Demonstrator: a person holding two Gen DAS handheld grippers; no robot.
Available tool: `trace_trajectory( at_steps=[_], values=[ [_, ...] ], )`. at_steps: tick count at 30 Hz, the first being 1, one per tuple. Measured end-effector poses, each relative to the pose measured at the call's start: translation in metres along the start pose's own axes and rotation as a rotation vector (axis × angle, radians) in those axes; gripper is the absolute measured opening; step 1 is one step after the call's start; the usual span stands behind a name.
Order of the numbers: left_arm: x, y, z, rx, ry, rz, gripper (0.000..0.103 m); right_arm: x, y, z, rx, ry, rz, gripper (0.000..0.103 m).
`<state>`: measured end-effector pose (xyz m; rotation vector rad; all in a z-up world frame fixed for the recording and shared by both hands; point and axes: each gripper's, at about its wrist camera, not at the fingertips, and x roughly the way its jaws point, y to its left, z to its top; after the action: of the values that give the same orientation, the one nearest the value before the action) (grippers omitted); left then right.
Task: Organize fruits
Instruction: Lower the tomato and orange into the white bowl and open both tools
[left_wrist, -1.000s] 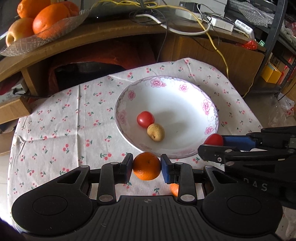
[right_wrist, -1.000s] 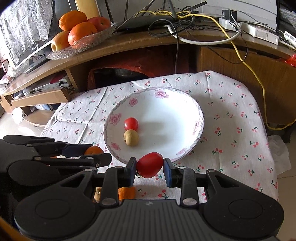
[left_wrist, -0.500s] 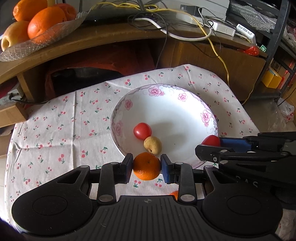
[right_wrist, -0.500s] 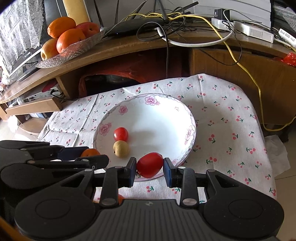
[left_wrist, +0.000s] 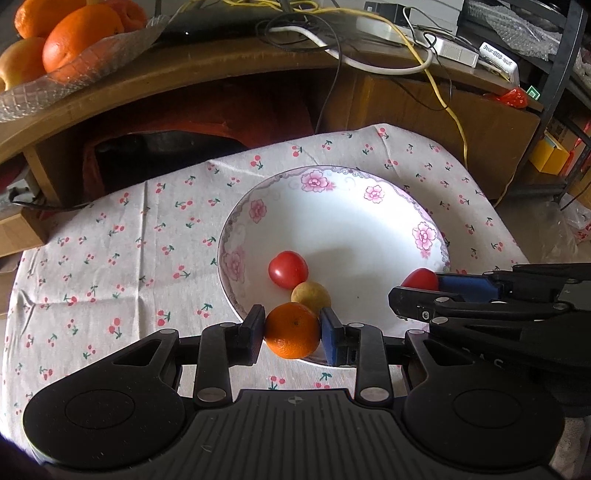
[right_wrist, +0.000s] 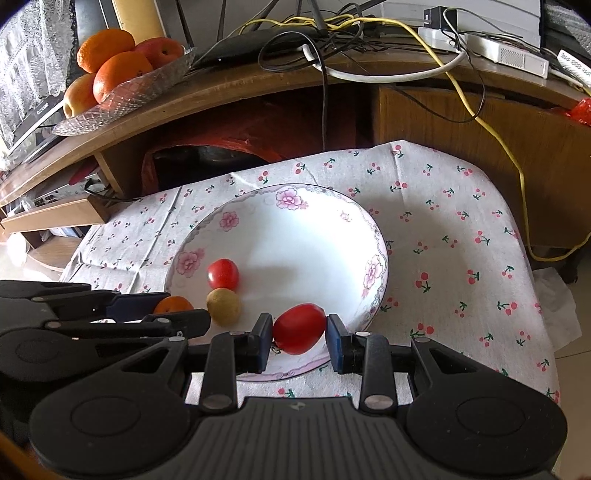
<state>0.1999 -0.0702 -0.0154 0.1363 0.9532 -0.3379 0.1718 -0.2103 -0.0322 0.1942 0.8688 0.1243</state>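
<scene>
My left gripper (left_wrist: 292, 329) is shut on a small orange (left_wrist: 292, 330) and holds it over the near rim of the white flowered plate (left_wrist: 373, 192). On its right, my right gripper (right_wrist: 299, 328) is shut on a red tomato (right_wrist: 299, 328), also above the plate's (right_wrist: 291, 195) near rim. Inside the plate lie a second red tomato (left_wrist: 288, 269) and a small yellow-brown fruit (left_wrist: 311, 293), touching each other. From the right wrist view the orange (right_wrist: 173, 305) shows between the left gripper's fingers at lower left.
The plate sits on a cherry-print cloth (left_wrist: 110, 251) over a low table. Behind it stands a wooden desk (left_wrist: 229, 62) with cables, white power strips (left_wrist: 450, 51) and a glass dish of oranges and apples (left_wrist: 66, 55). The cloth drops off at the right edge (right_wrist: 532, 295).
Both grippers have moved forward with their fruit, from the cloth in front of the plate to above its near rim. The fruits in the plate have not moved.
</scene>
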Motion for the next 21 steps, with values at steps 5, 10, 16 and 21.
trace_trajectory(
  at_steps=[5, 10, 16, 21],
  values=[
    [0.0034, -0.0007, 0.0013, 0.004, 0.001, 0.004, 0.039, 0.0043, -0.0005, 0.0014, 0.000, 0.003, -0.005, 0.032],
    [0.0044, -0.0008, 0.0025, -0.002, 0.002, 0.003, 0.039, 0.0058, -0.0030, 0.0027, 0.013, 0.005, 0.001, 0.033],
    [0.0045, 0.0003, 0.0032, -0.014, 0.005, -0.002, 0.041, 0.0057, -0.0046, 0.0037, 0.026, 0.000, -0.001, 0.033],
    [0.0032, 0.0007, 0.0042, -0.025, 0.001, 0.000, 0.043, 0.0055, -0.0077, 0.0048, 0.045, 0.001, 0.007, 0.033]
  ],
)
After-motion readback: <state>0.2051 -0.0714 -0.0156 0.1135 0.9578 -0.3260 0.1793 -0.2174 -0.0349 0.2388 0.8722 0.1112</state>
